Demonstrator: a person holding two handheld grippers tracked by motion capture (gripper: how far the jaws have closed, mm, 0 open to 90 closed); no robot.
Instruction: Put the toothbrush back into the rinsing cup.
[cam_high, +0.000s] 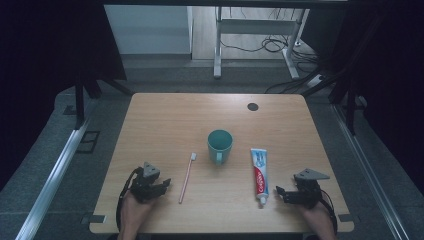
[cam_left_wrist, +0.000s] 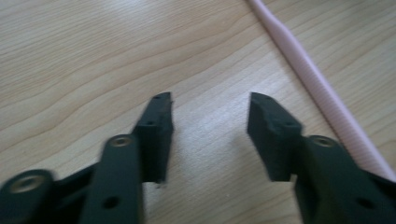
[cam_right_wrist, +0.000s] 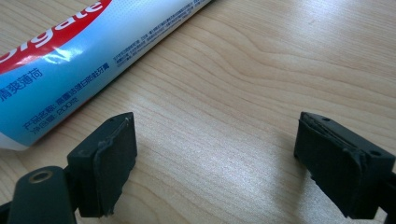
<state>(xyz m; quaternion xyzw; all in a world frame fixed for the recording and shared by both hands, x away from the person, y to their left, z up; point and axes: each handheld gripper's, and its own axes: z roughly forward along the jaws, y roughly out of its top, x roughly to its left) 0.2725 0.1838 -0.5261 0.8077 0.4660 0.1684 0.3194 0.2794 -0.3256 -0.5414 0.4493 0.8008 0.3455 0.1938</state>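
Lying flat on the wooden table (cam_high: 160, 120), the toothpaste tube (cam_high: 259, 174) sits just right of the green cup (cam_high: 220, 144) with its cap toward the person, and in the right gripper view its blue-and-white side runs just outside one jaw of the right gripper (cam_high: 283, 192), whose jaws stand wide apart over bare wood with nothing between them. Left of the cup lies the pink toothbrush (cam_high: 187, 177), and the left gripper (cam_high: 163, 183) rests just beside it; in the left gripper view the handle passes outside one jaw, the jaws partly open and holding nothing.
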